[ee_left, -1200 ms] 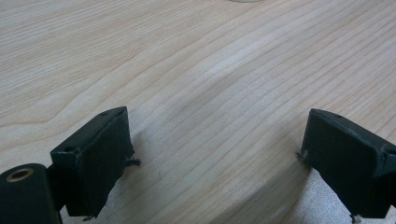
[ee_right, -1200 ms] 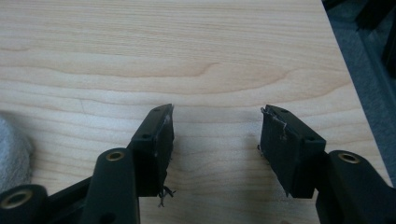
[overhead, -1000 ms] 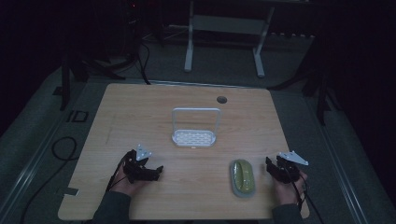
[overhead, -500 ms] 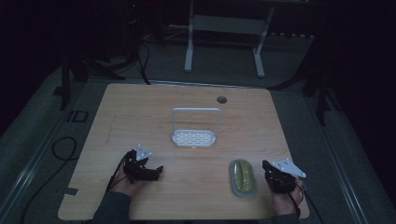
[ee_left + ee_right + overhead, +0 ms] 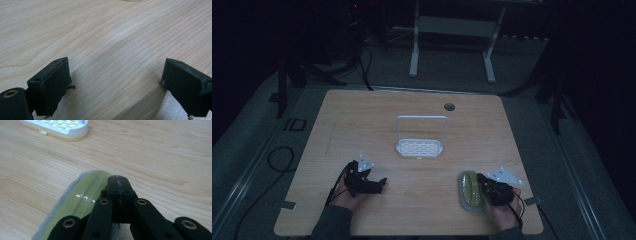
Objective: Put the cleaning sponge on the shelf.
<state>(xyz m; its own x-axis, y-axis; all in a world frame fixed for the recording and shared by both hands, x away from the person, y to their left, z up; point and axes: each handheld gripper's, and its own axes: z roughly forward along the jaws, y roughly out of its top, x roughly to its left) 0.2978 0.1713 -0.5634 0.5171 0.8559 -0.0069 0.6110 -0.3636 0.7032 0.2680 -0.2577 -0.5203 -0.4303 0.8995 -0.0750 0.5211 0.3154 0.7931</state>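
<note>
Right gripper had slid toward the left of the high view during the last second. A second before, it sat near the right edge of the table, apart from the sponge. By this moment its tip was right up against the right side of the sponge, in the lower right of that view. Its jaws were pressed tight together with no gap between them, as the right gripper view showed. I could not tell if a bit of the sponge's edge was pinched between them or if they only touched it.

Biggest of all was the wooden table, which filled the middle of the high view. It had not changed. The white soap dish with its tall wire handle stood at the middle of the table, in the same spot as before. A corner of the soap dish also showed at the upper left of the right gripper view.

Next in size, the sponge, yellow-green with a grey underside, lay flat on the table below and to the right of the dish, well apart from it. It had not moved. In the right gripper view the sponge sat in the lower left, under the jaws.

Left gripper had stayed in the lower left of the high view. Its jaws were spread wide over bare wood, holding nothing.

It looked like the sponge was about to be picked up or pushed, maybe toward the dish.
</note>
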